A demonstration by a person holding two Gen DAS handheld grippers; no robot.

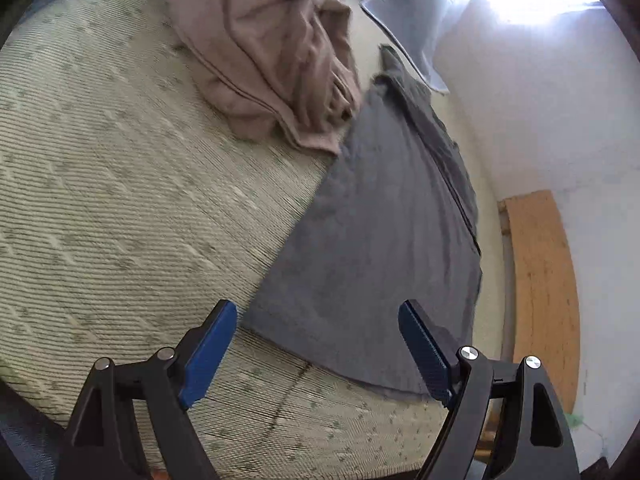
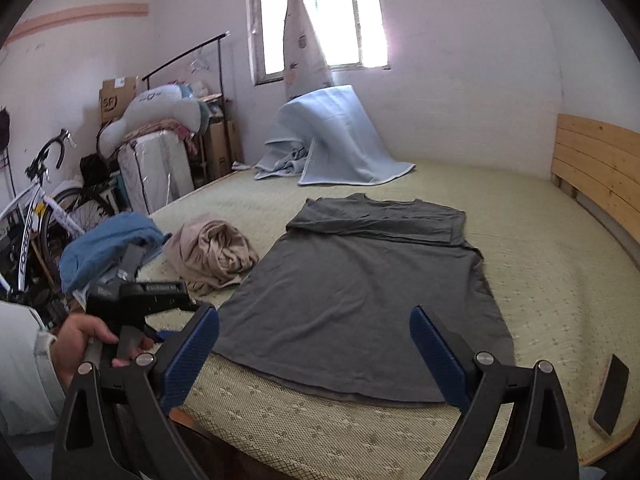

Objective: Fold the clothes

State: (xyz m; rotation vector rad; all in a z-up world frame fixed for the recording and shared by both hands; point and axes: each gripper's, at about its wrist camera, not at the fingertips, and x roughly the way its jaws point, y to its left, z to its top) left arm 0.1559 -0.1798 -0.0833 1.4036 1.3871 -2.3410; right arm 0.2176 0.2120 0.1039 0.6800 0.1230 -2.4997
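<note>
- Grey shirt: the garment in work, lying flat on the bed mat. Places below are given relative to this shirt.
- Right gripper: released, jaws spread wide, holding nothing. It hangs above the hem, the shirt edge nearest the foot of the bed.
- Left gripper: released, jaws spread wide, holding nothing. It hangs above the hem corner on the side toward the tan garment. In the right wrist view the person's left hand grips its handle, just beside that corner.
- Progress, judged from the lie of the cloth: spreading is done. At the collar end a band of cloth lies doubled over the body, which reads as the sleeves or shoulders already turned in. The lengthwise folds and the final stacking remain to be done.
- Orientation: the long axis runs from the hem, nearest the grippers, to the collar end, which points toward the window. The hem is the wider end; the shirt narrows toward the collar.
- Tan garment: crumpled, unfolded, just beside the left edge of the shirt; whether they touch cannot be told.
- Blue blanket: heaped beyond the collar end, well apart.
- Wooden headboard: along the right side, apart.
- Dark phone: on the mat, right of the hem.
</note>
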